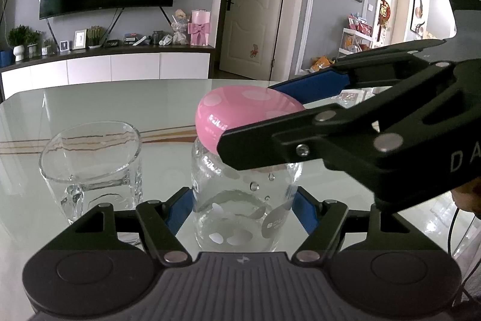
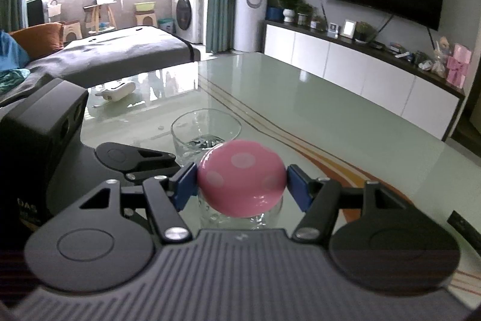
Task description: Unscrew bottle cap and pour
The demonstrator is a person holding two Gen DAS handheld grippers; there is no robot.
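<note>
A clear glass bottle (image 1: 240, 200) with white spots and a little water stands upright on the glossy table (image 1: 120, 104). My left gripper (image 1: 242, 209) is shut on the bottle's body, its blue pads on both sides. A pink dotted dome cap (image 1: 240, 113) sits on the bottle's neck. My right gripper (image 2: 242, 184) is shut on the pink cap (image 2: 240, 176), blue pads pressing its left and right sides; it reaches in from the right in the left wrist view. A clear drinking glass (image 1: 90, 167) stands left of the bottle, also seen beyond the cap in the right wrist view (image 2: 206, 134).
A white charger-like object (image 2: 115, 92) lies at the table's far left side. A TV cabinet with small items (image 1: 105, 62) stands beyond the table's far edge. A grey sofa (image 2: 105, 56) lies past the table in the right wrist view.
</note>
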